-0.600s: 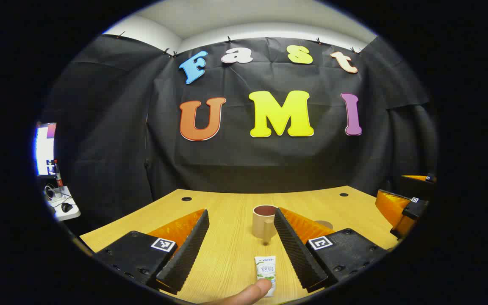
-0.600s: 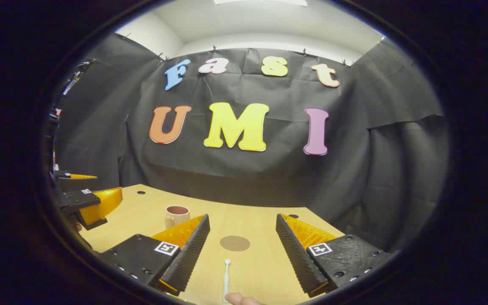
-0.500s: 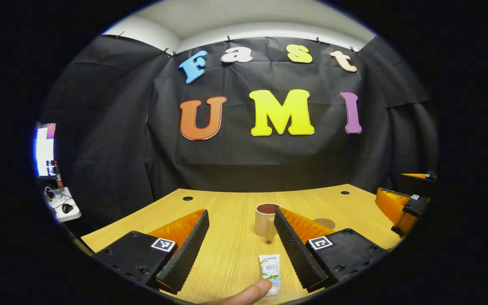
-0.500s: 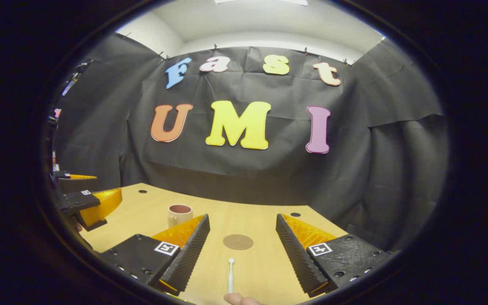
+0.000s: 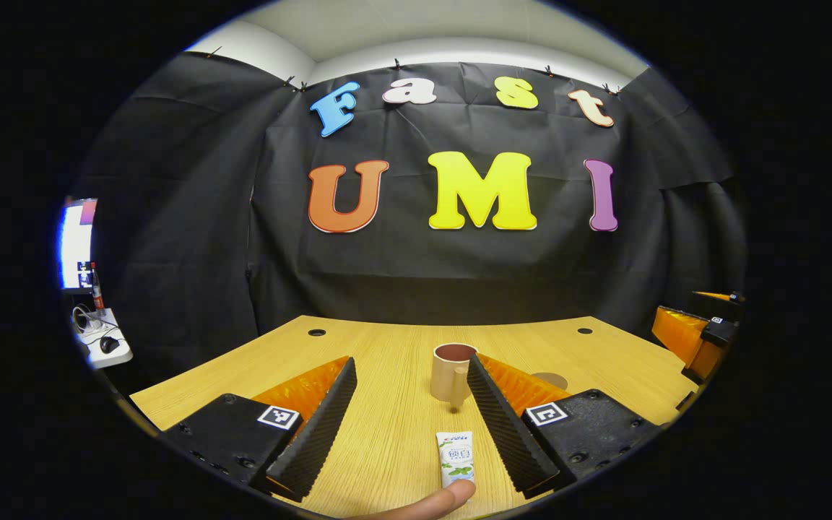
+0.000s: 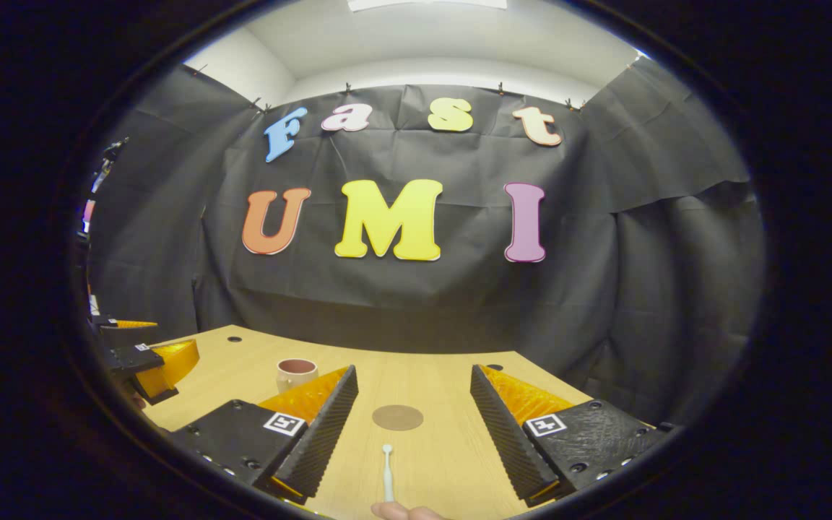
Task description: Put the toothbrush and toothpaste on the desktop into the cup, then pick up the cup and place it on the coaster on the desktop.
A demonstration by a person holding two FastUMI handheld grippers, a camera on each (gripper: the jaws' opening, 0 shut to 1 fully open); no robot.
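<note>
A wooden desk (image 5: 387, 426) runs from the near edge back to the black cloth wall (image 5: 459, 267), with small round holes near its far corners. To the far left of the left gripper view, a side table (image 5: 102, 347) carries cables and a mouse beneath a lit screen (image 5: 76, 245).

The left gripper (image 5: 409, 426) hangs just above the desk with its fingers spread wide and nothing between them. The right gripper (image 6: 412, 430) is likewise wide open and empty, low over the desk, and it also shows at the right edge of the left gripper view.

The cup (image 5: 451, 372) stands upright mid-desk, its handle turned toward the camera, just beyond the left gripper's right finger (image 5: 506, 426). In the right gripper view the same cup sits to the left, behind that gripper's left finger (image 6: 318, 426).

The round brown coaster (image 6: 398, 417) lies flat on the desk, bare, well apart from the cup.

The toothpaste (image 5: 456, 457) lies flat between the left gripper's fingers, nearer the right one. A fingertip (image 5: 452, 495) sits at its near end.

The toothbrush (image 6: 387, 473) lies lengthwise between the right gripper's fingers, one rounded end pointing toward the coaster; another fingertip (image 6: 394, 513) is at its near end.
</note>
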